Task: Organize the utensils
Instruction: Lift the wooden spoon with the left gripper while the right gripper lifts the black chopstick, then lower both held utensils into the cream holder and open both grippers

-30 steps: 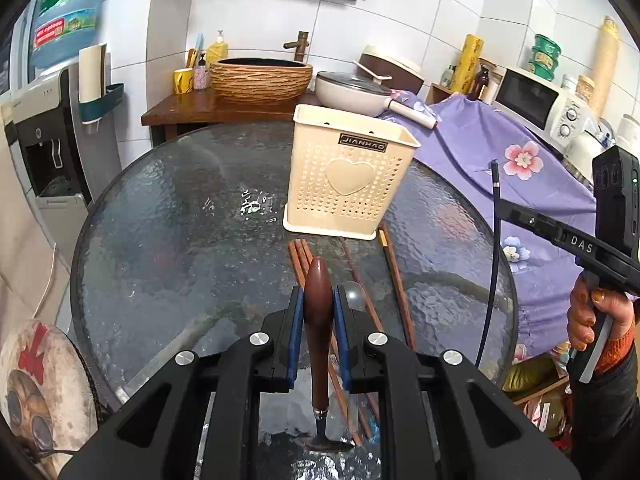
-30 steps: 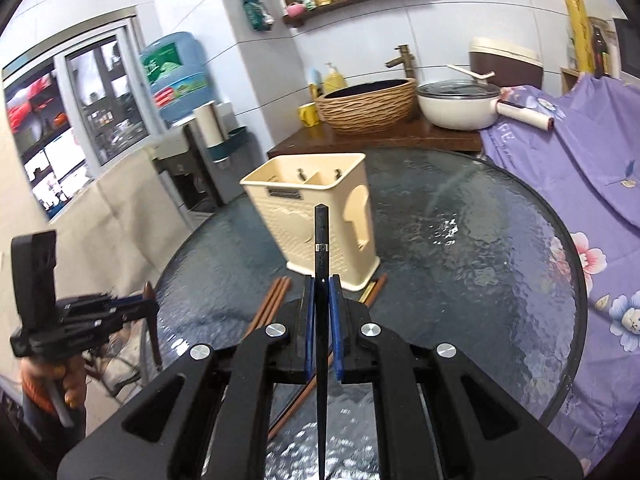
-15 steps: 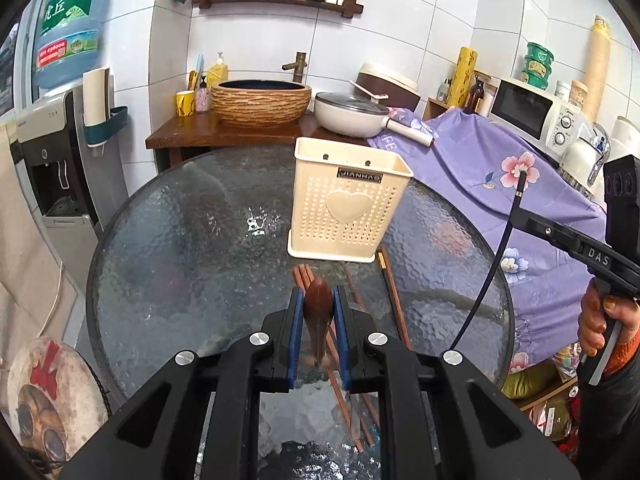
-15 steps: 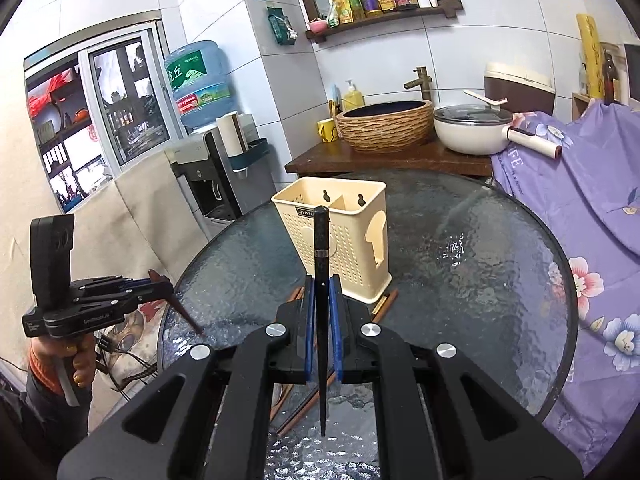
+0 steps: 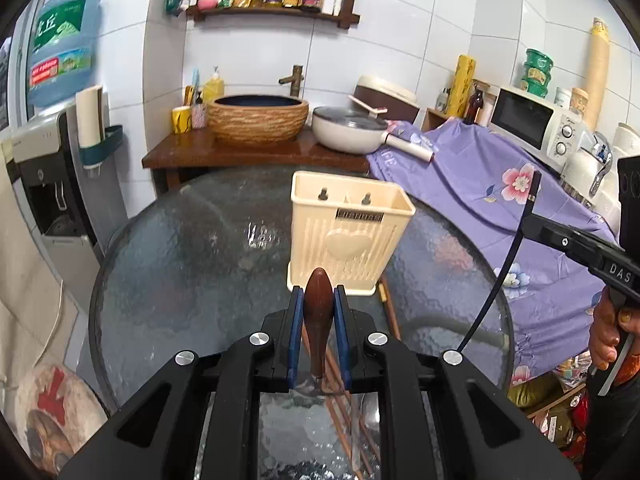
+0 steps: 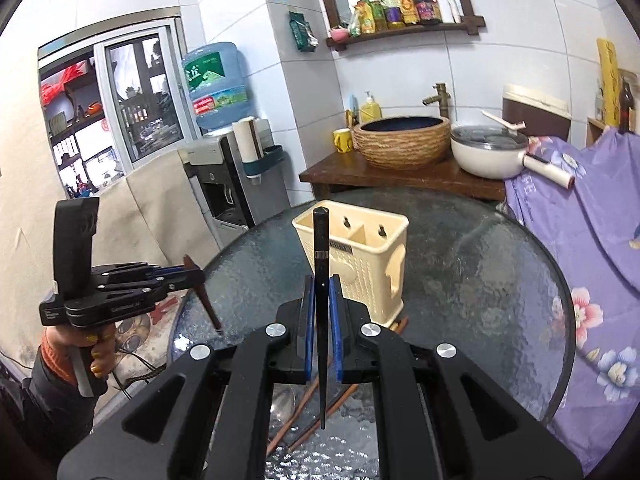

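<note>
Nearest the left wrist camera, the left gripper point(image 5: 319, 312) clamps the brown wooden handle point(image 5: 318, 320) of a utensil whose lower end is hard to make out. Close to the right wrist camera, the right gripper point(image 6: 321, 324) pinches a black chopstick point(image 6: 321, 304) that stands nearly upright. Under both, brown chopsticks point(image 6: 308, 412) lie on the round glass bench point(image 5: 180, 272), beside a spoon point(image 6: 282, 402). Farther back stands the cream utensil holder point(image 5: 346, 236), upright on the glass, its two compartments open at the top.
</note>
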Demonstrator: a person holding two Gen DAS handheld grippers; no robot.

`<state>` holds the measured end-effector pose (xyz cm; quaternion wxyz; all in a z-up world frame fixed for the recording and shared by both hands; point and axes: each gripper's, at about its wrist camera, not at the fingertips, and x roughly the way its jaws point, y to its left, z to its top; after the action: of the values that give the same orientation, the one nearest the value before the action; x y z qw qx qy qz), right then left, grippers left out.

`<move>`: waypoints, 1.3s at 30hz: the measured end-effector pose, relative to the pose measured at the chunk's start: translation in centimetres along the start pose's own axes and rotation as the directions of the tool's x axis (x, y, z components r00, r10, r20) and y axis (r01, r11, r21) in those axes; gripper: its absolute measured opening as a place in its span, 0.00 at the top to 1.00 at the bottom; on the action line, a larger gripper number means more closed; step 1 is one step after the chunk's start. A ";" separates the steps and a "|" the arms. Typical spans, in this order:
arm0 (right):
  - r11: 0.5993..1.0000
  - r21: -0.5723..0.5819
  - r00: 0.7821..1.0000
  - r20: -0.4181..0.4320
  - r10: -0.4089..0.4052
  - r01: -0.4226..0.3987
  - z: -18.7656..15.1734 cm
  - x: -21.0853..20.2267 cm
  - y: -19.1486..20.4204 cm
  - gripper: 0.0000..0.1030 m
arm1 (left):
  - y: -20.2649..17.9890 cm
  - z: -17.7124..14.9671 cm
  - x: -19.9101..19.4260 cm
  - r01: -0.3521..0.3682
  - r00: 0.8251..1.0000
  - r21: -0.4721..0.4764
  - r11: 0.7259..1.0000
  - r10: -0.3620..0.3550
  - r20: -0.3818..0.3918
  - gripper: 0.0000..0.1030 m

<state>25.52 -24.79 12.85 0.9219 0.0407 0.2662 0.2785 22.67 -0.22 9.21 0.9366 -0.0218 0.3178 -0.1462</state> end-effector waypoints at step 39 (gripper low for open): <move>0.973 0.092 0.975 0.035 -0.217 0.213 7.9 13.4 -4.4 0.92 | -0.4 11.5 14.7 -0.078 0.994 -0.084 0.993 0.072 -0.079 0.86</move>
<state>41.19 -20.76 12.35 0.9498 0.0583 0.2600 0.1638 40.58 -5.40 9.74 0.9268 -0.0448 0.3598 -0.0977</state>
